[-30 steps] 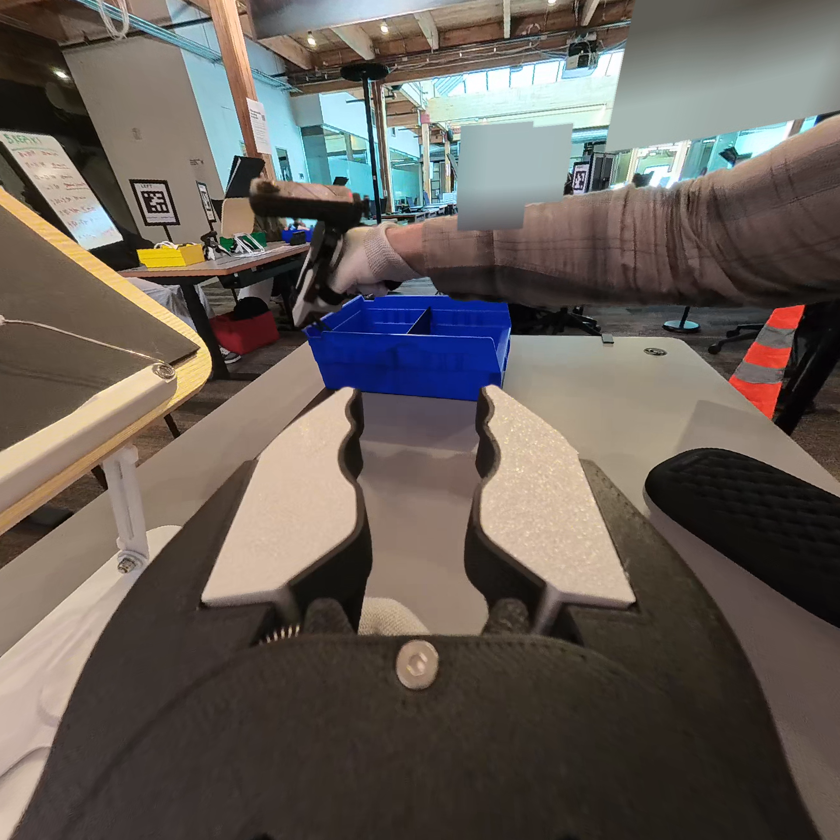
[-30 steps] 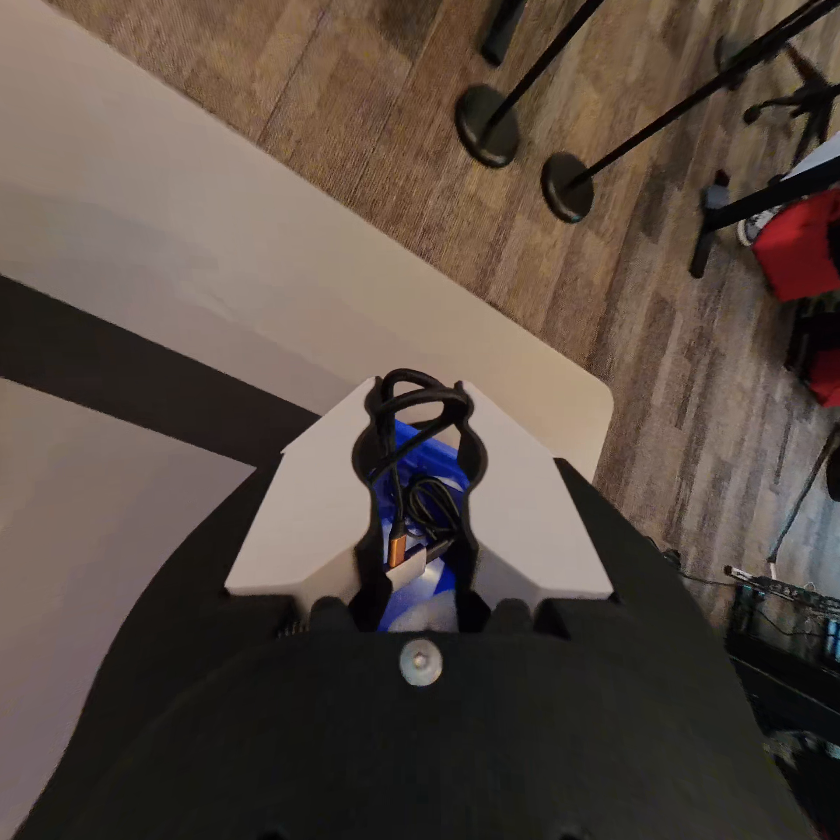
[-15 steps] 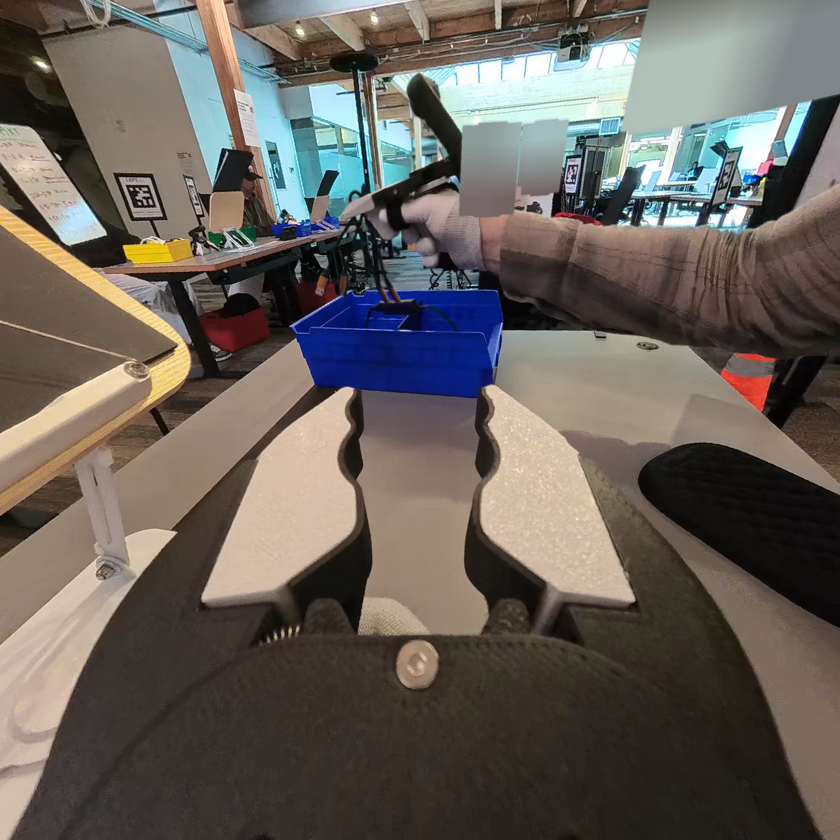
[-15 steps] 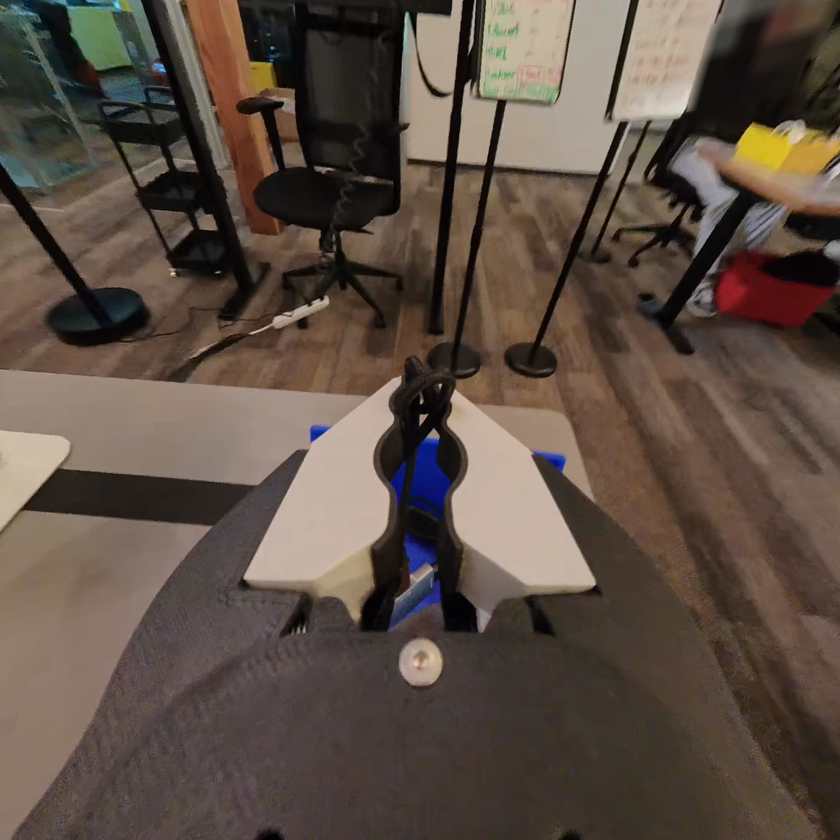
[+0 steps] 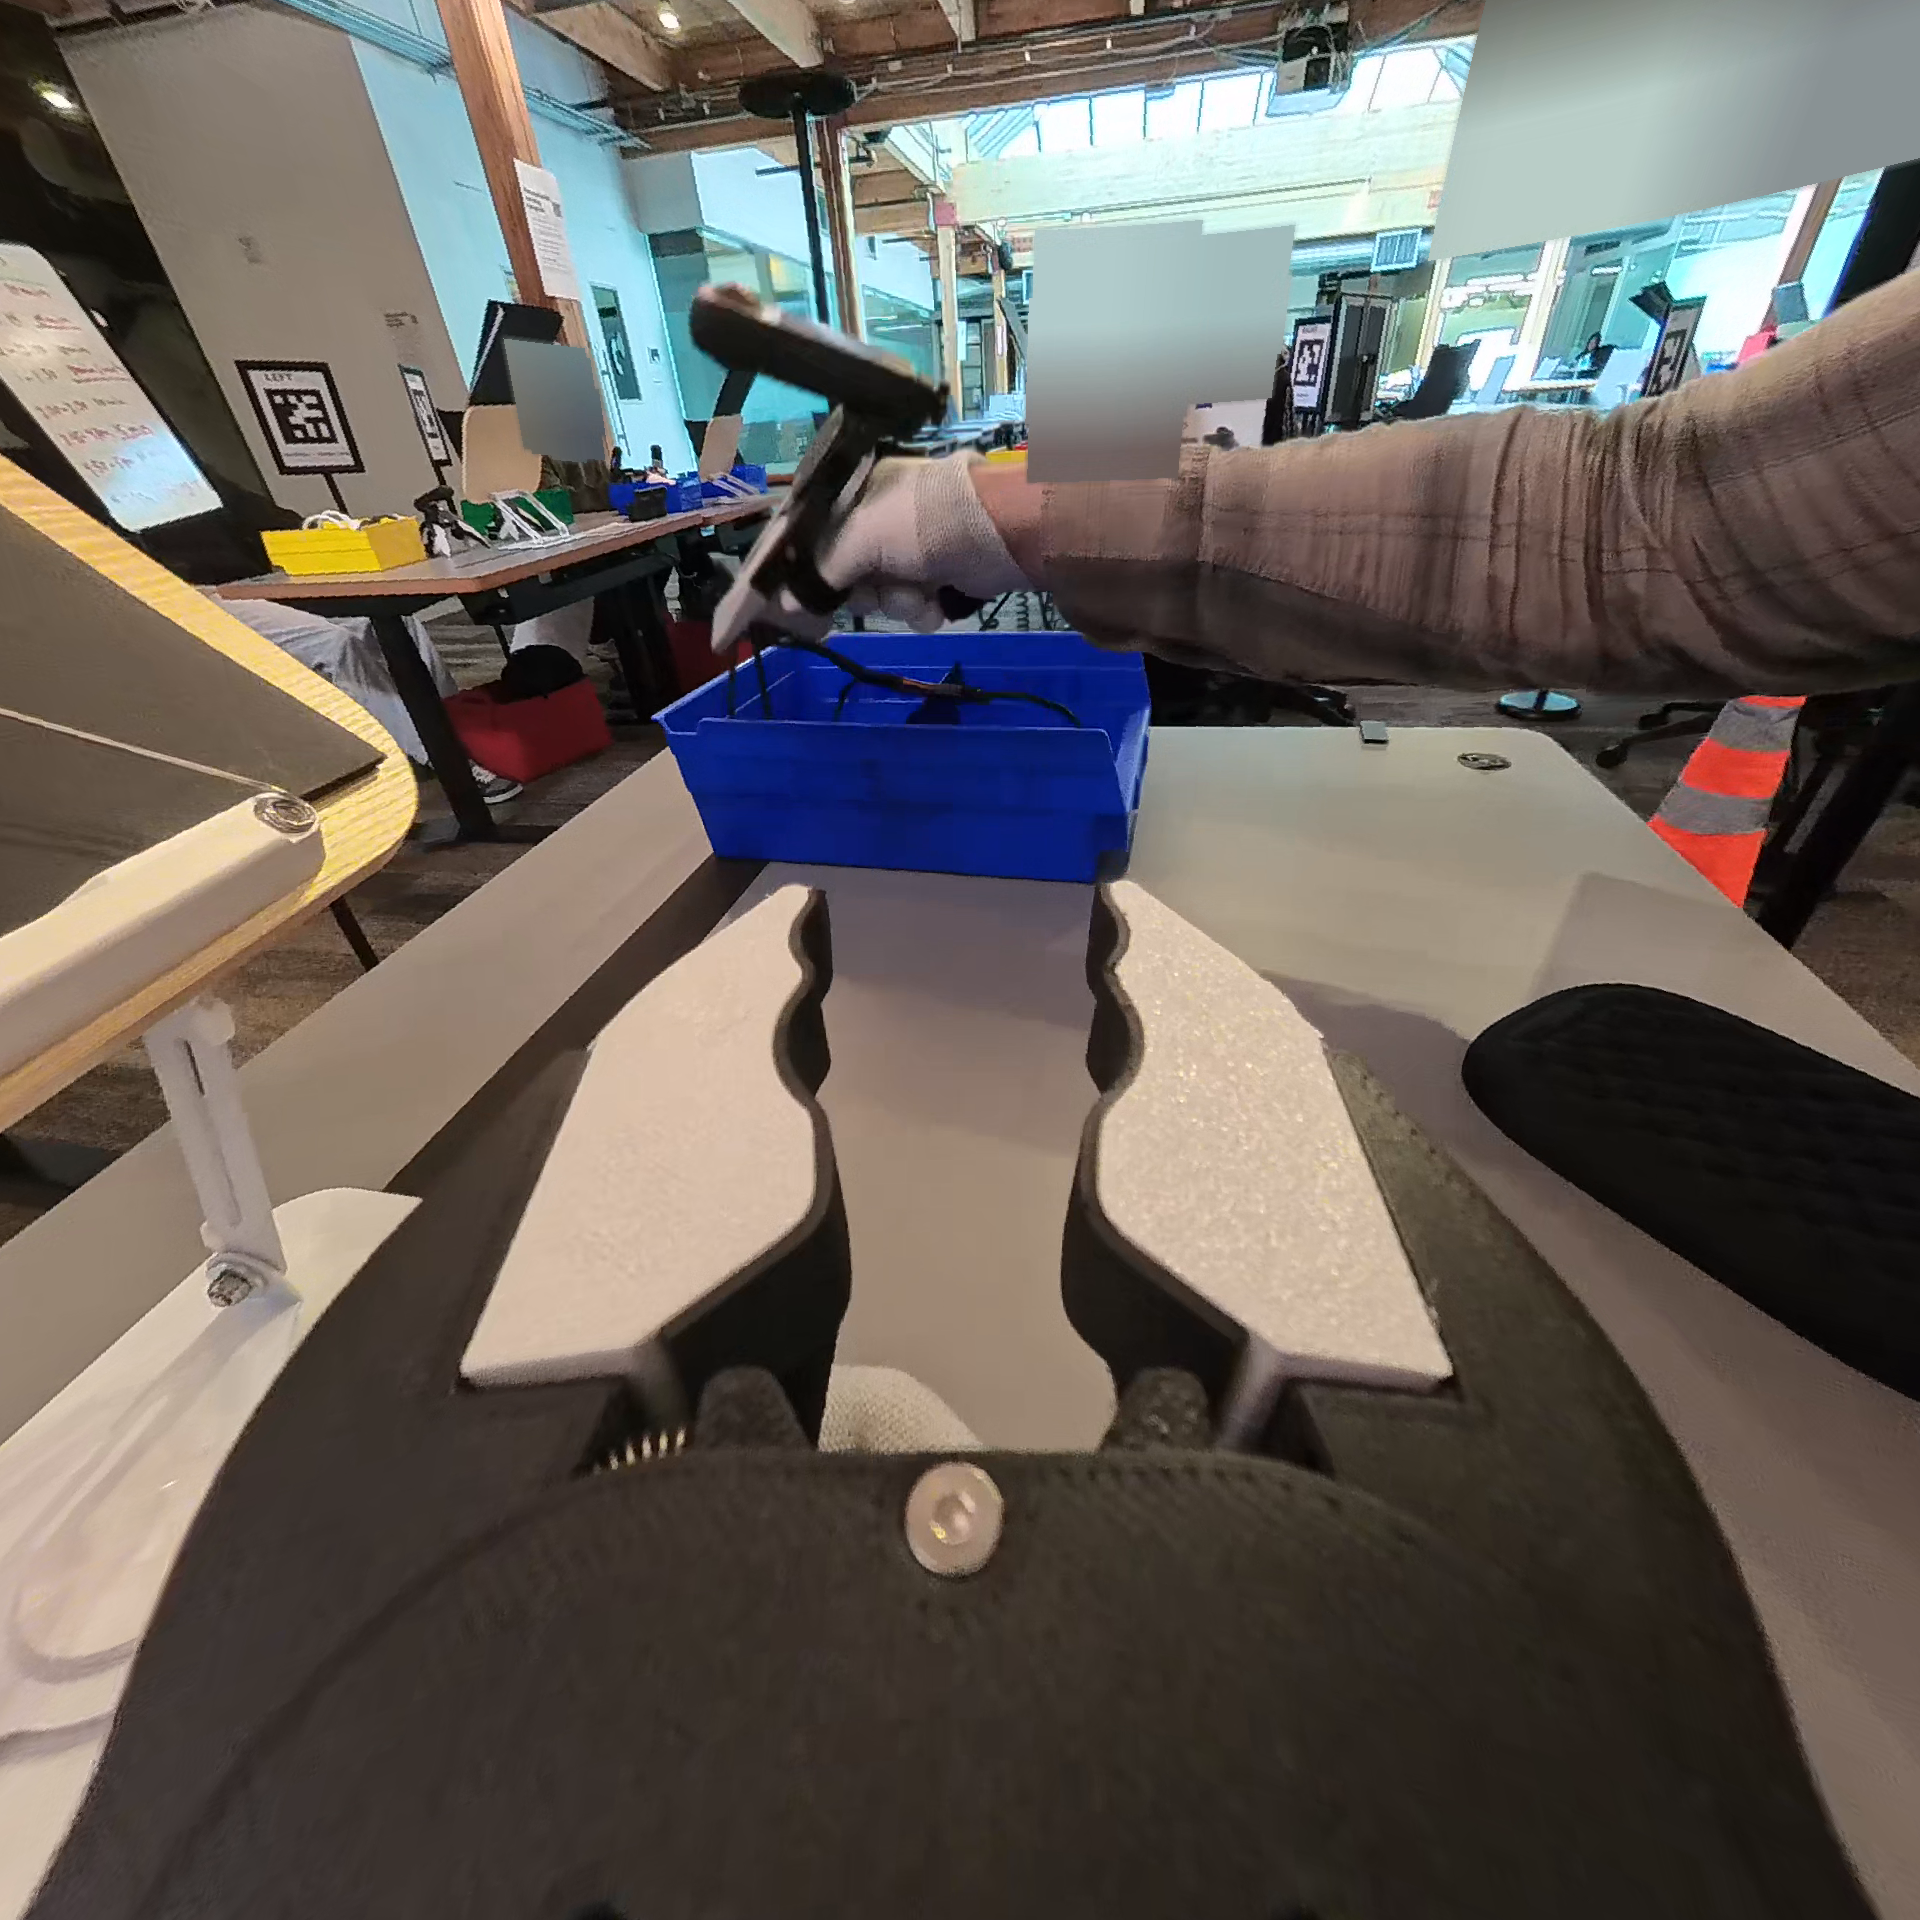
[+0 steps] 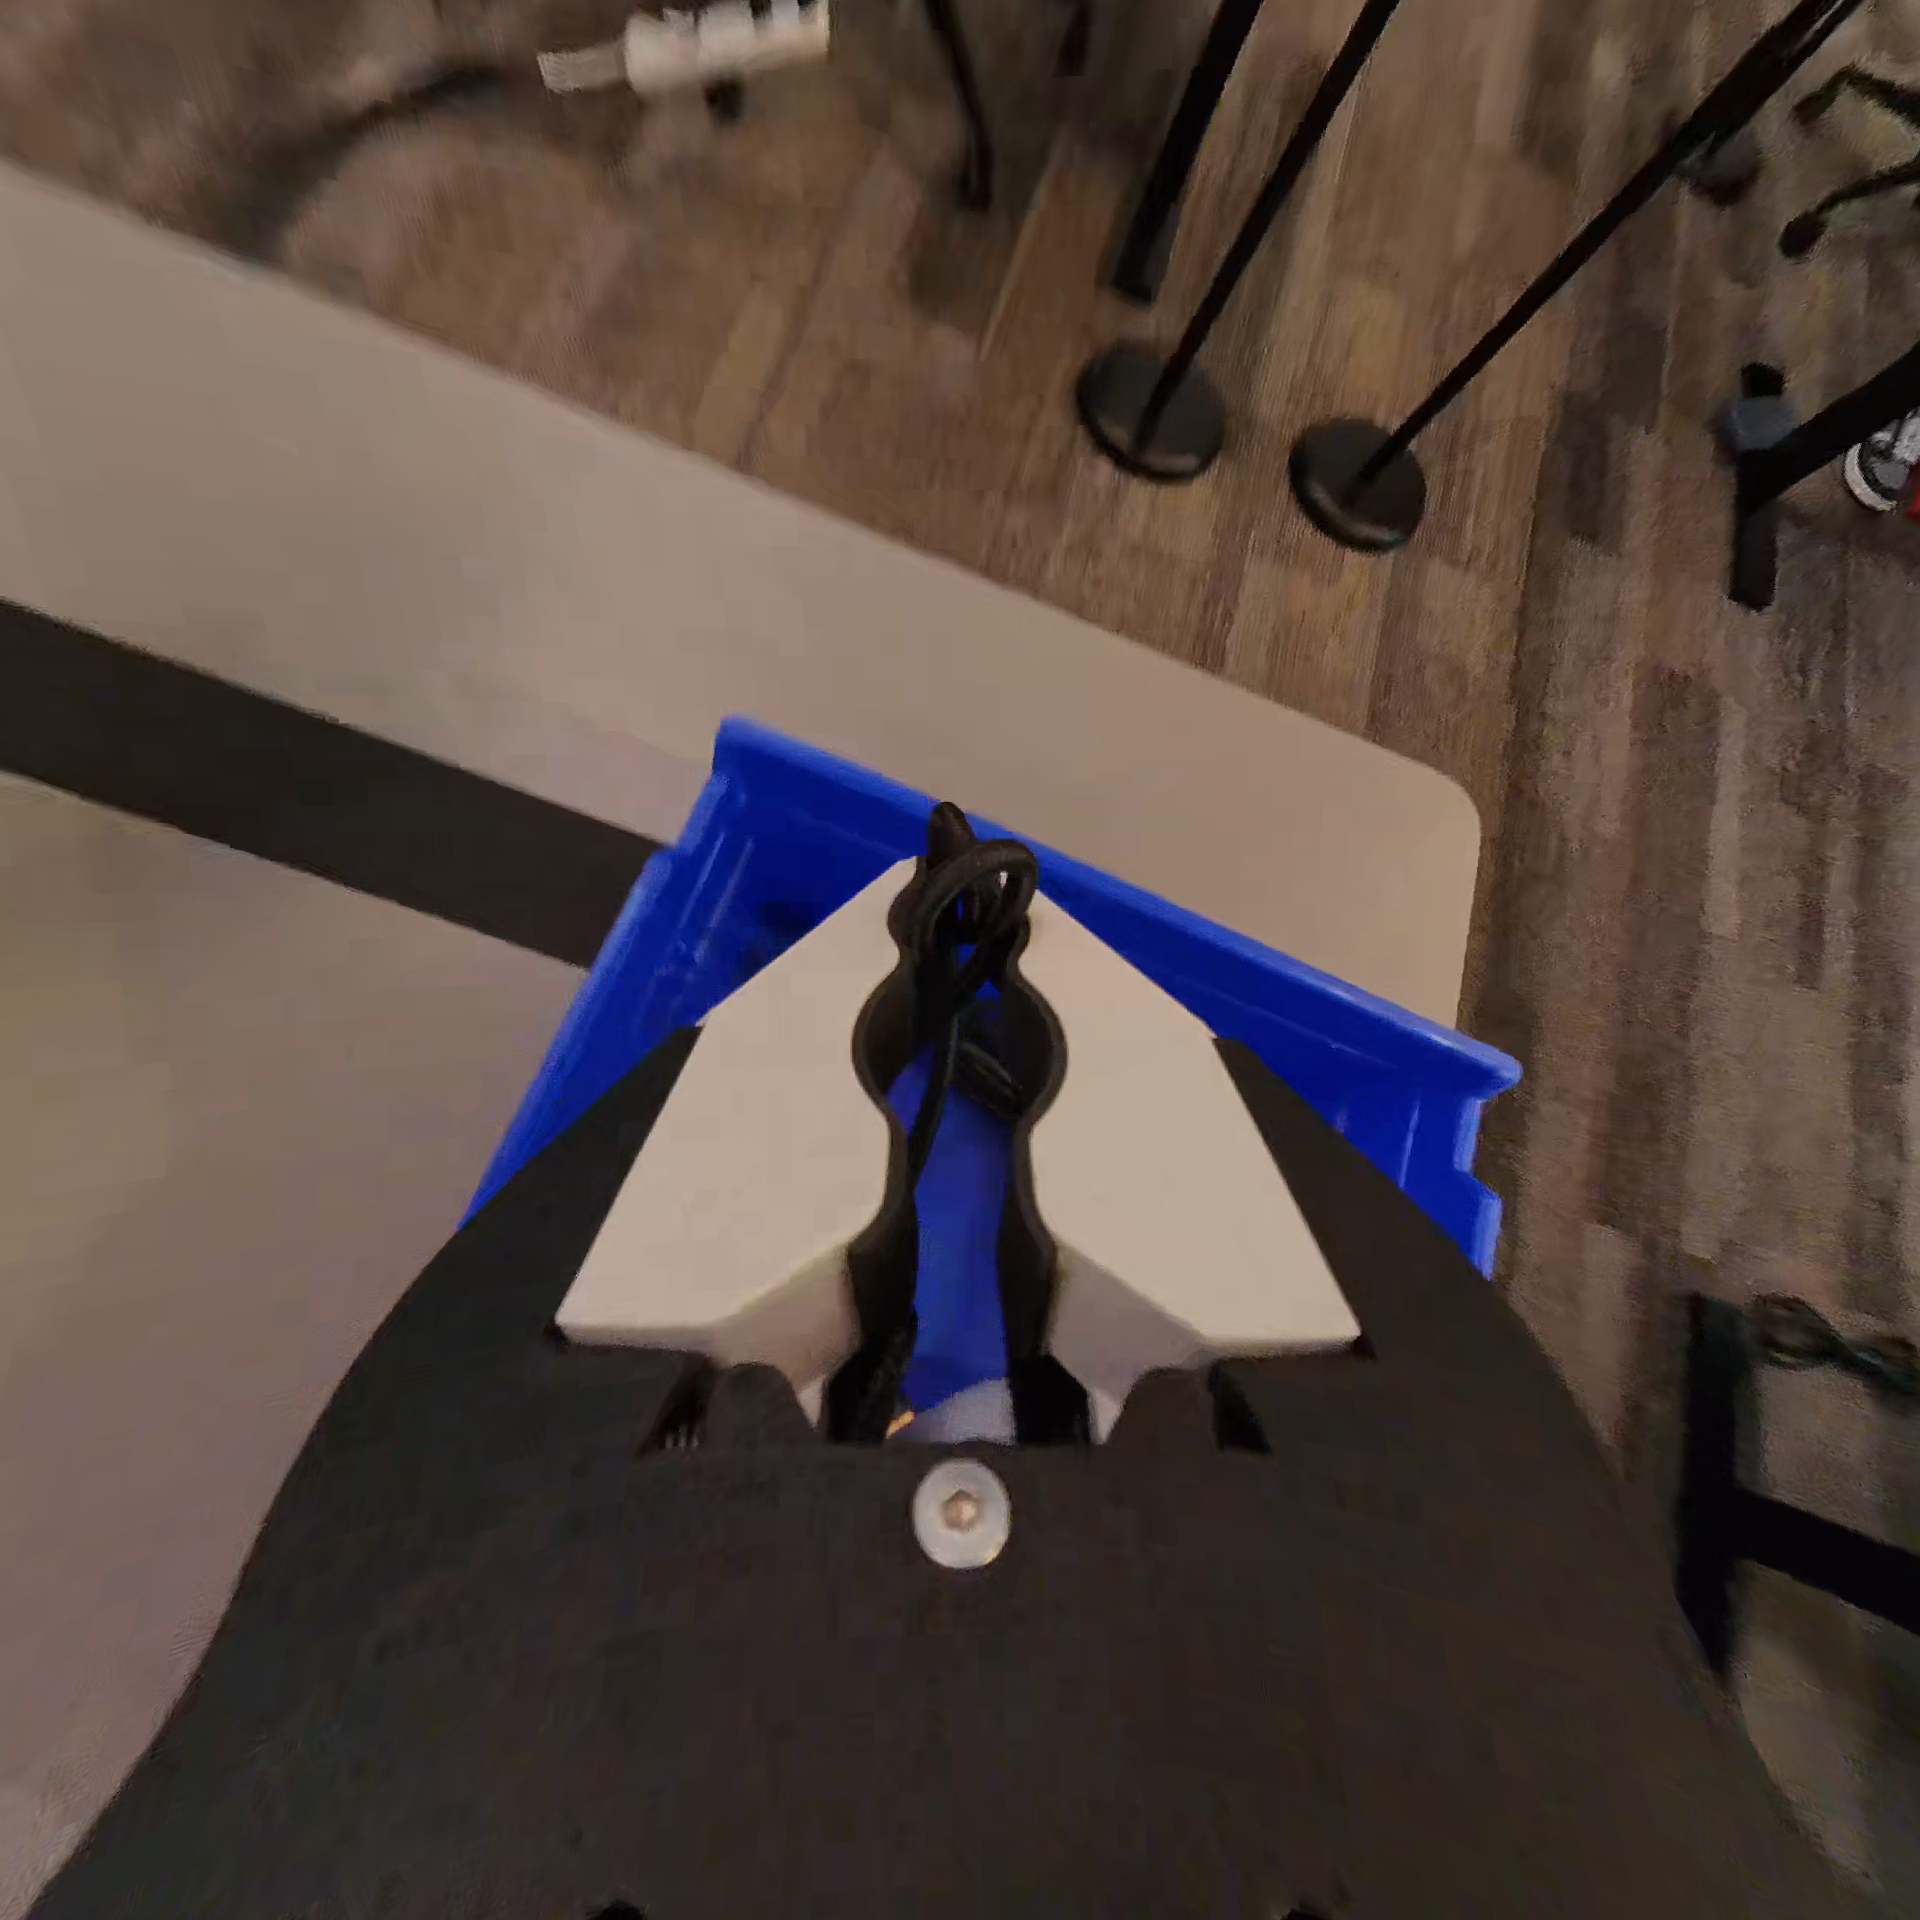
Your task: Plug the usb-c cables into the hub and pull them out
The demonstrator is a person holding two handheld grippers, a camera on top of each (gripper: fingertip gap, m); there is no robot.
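A blue bin stands at the far end of the grey table. My right gripper is shut on a bundle of black usb-c cable and points down over the bin. In the left wrist view it hangs over the bin's left side, with black cable trailing into the bin. My left gripper is open and empty, low over the table, a little short of the bin. No hub is in view.
A slanted wooden board with a dark panel on a white stand is at the left. A black padded rest lies at the right. A sleeved arm reaches across above the table. Black stand bases are on the floor. About 45 cm separates my left fingertips from my right.
My right gripper, still shut on the cable, swung up level and has tipped back down over the bin. The left gripper has barely moved.
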